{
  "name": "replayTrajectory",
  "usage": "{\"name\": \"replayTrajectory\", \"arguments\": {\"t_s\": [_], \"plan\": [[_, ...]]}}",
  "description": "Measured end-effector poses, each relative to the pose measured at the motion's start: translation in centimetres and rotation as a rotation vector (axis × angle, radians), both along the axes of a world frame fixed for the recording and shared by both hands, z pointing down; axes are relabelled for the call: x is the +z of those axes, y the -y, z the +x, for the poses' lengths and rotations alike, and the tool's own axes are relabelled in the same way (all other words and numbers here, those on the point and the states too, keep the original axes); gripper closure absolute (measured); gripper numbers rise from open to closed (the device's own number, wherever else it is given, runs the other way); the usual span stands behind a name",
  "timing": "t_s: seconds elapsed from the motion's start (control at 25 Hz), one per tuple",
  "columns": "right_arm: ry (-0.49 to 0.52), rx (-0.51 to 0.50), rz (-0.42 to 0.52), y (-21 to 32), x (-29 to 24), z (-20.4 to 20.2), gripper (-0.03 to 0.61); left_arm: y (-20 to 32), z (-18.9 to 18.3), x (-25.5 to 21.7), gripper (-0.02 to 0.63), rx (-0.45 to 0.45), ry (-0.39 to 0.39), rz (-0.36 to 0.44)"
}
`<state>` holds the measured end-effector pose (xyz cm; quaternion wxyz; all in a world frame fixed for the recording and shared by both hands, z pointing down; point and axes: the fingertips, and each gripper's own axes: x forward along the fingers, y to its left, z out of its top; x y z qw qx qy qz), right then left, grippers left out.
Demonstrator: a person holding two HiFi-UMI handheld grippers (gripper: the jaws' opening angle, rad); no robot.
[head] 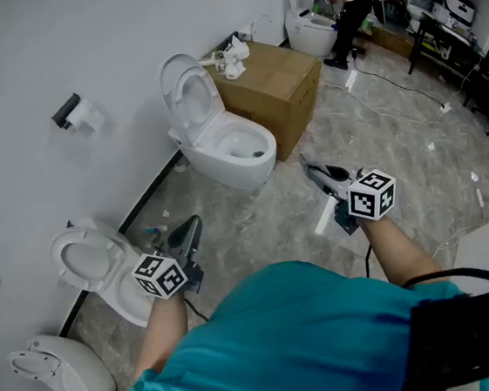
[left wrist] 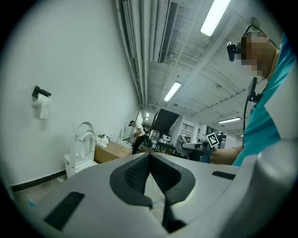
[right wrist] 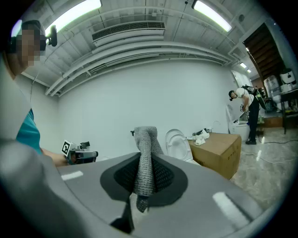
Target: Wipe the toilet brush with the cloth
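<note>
An open-lidded toilet (head: 225, 144) stands with a cardboard box (head: 272, 86) at its 1 o'clock. The left claw (head: 193, 224), at the toilet's 7 o'clock, is closed tight on nothing. The right claw (head: 314, 170), at the toilet's 4 o'clock, pinches a grey knit cloth (right wrist: 145, 160), which sticks up toward 12 o'clock in the right gripper view.

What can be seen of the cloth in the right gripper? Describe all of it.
The cloth is grey, with a coarse knitted look. It is bunched into a narrow fold and pinched between the dark ribbed pads of the right gripper. Its rounded top sticks out past the jaw tips; a short end hangs nearer the camera. Nothing else touches it.
</note>
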<state>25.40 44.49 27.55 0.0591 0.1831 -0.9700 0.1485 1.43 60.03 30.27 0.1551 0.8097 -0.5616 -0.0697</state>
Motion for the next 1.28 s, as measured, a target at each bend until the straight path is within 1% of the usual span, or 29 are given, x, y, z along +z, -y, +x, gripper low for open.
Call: {"name": "replayTrajectory", "arguments": {"t_s": [0.4, 0.52, 0.72, 0.92, 1.12, 1.28], "plan": [[0.004, -0.007, 0.008, 0.3, 0.4, -0.3, 0.561, 0.8, -0.1, 0.2, 0.607, 0.001, 0.003, 0.002], [0.009, -0.007, 0.010, 0.8, 0.3, 0.3, 0.561, 1.2, 0.5, 0.4, 0.607, 0.001, 0.006, -0.003], [0.041, 0.002, -0.012, 2.1, -0.2, 2.0, 0.560, 2.5, 2.1, 0.0, 0.607, 0.002, 0.014, -0.006], [0.056, 0.000, -0.007, 3.8, -0.9, 4.5, 0.560, 4.1, 4.3, -0.4, 0.607, -0.002, 0.016, -0.001], [0.066, -0.004, -0.004, 5.3, -1.1, 8.3, 0.560, 6.0, 8.0, -0.3, 0.607, -0.004, 0.015, -0.002], [0.065, -0.015, 0.001, 6.7, -1.2, 10.5, 0.560, 7.6, 10.8, -0.2, 0.607, 0.007, 0.014, -0.009]]}}
